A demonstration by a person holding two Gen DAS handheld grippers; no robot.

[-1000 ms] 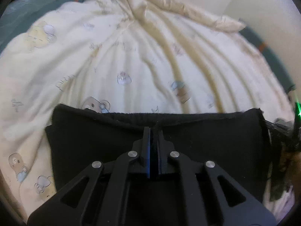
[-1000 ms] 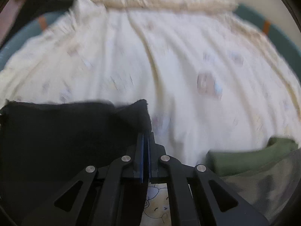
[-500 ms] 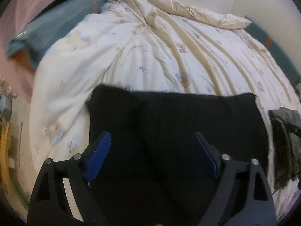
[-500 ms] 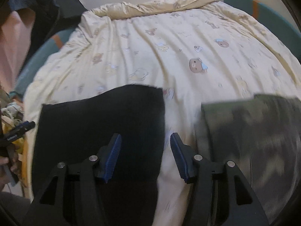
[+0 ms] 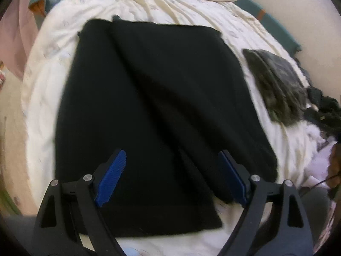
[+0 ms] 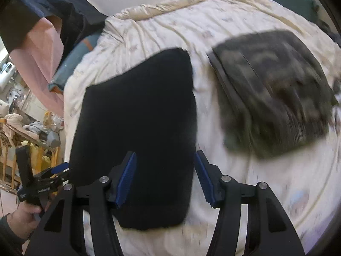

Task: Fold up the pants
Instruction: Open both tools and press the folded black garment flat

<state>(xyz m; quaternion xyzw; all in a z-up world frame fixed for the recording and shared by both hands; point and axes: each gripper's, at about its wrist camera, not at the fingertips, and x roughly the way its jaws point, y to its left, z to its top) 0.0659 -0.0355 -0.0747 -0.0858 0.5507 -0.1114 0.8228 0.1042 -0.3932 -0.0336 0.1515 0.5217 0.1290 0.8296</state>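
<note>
The black pants [image 5: 153, 106] lie folded flat in a rough rectangle on the cream printed duvet [image 5: 191, 10]. Above their near end hangs my left gripper [image 5: 172, 175], wide open, its blue pads [image 5: 113, 177] apart and clear of the cloth. In the right wrist view the pants [image 6: 138, 117] take up the left half. My right gripper [image 6: 165, 177] is open over their near right edge with nothing pressed between the pads. The left gripper [image 6: 57, 170] also shows at the lower left of that view, held by a hand [image 6: 25, 215].
A folded camouflage garment [image 6: 272, 98] lies on the duvet [image 6: 170, 27] right of the pants, seen too in the left wrist view [image 5: 275, 85]. Dark loose clothes [image 5: 324, 111] are heaped at the far right. Pink fabric [image 6: 46, 64] and cluttered furniture [image 6: 21, 123] stand off the bed's left side.
Both grippers were shut on the pants' far edge; both have opened, let go, and drawn back and upward. The pants now lie flat, seen from farther away.
</note>
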